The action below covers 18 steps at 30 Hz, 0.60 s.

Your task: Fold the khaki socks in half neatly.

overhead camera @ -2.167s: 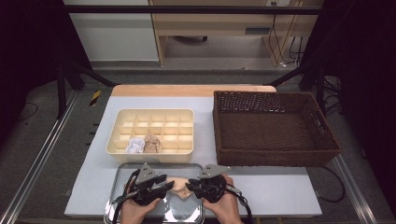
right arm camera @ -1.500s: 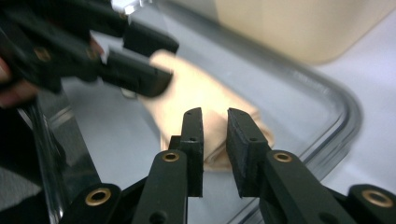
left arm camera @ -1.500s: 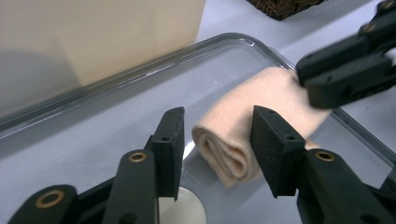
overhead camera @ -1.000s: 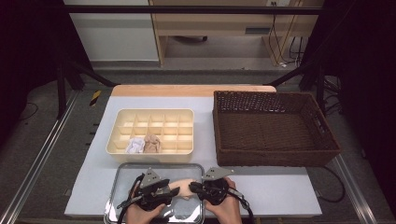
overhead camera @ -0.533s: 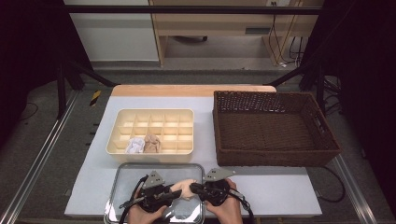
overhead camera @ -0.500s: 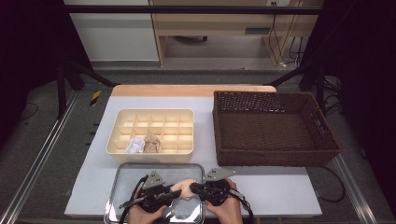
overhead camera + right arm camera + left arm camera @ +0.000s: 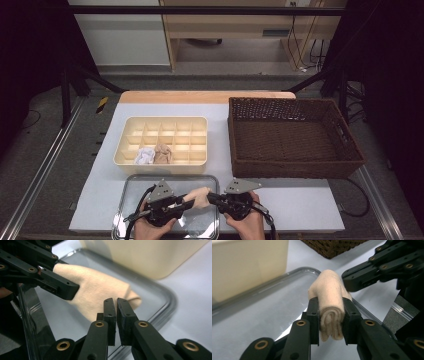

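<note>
Over tray [image 7: 131,186], left gripper [image 7: 329,315] hides rolled cloth [image 7: 330,293]'s end.

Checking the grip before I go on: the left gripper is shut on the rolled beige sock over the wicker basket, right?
Not quite. The left gripper is shut on the rolled beige sock, but over the clear tray, not the wicker basket; the high view shows it.

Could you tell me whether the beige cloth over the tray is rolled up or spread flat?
Rolled up: the beige cloth shows spiral layers at its end.
</note>
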Motion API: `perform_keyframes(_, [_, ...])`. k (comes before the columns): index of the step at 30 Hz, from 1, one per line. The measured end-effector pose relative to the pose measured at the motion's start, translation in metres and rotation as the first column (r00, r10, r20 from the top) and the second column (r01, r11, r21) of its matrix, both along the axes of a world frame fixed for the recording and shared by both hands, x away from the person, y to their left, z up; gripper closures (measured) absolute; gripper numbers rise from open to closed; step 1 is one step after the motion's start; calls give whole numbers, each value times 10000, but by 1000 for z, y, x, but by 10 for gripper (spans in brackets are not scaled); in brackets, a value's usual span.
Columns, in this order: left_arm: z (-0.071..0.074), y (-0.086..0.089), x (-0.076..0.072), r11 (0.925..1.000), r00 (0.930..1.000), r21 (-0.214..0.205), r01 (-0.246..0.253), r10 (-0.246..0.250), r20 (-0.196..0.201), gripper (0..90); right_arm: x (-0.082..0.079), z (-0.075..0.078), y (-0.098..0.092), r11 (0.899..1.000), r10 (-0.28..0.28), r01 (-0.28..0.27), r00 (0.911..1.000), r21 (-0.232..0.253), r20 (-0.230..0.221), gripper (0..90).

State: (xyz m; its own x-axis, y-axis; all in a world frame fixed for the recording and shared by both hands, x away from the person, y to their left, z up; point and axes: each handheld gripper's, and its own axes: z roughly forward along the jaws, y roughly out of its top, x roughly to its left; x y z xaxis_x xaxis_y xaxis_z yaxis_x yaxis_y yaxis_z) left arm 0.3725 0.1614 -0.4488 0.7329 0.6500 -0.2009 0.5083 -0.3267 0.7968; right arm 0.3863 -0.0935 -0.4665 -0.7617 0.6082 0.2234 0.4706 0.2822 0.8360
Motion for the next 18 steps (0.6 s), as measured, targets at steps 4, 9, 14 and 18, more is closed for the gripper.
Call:
perform_keyframes(4, [7,6,3,9999,9998,7,-111,111,149,705,2,10,-15,9991,-417,415,9984,83,370,862])
perform_keyframes(9, [17,13,7,9995,9991,-46,-304,305,290,704,3,12,-37,9949,-1003,1005,9940,-22,426,860])
perform_keyframes(14, [27,16,12,9991,9978,16,-428,426,507,704,4,9,-54,9877,-1513,1530,9872,-328,501,845])
perform_keyframes(18, [32,18,17,9988,9967,22,-487,484,647,704,4,9,-67,9813,-1862,1885,9810,-398,541,819])
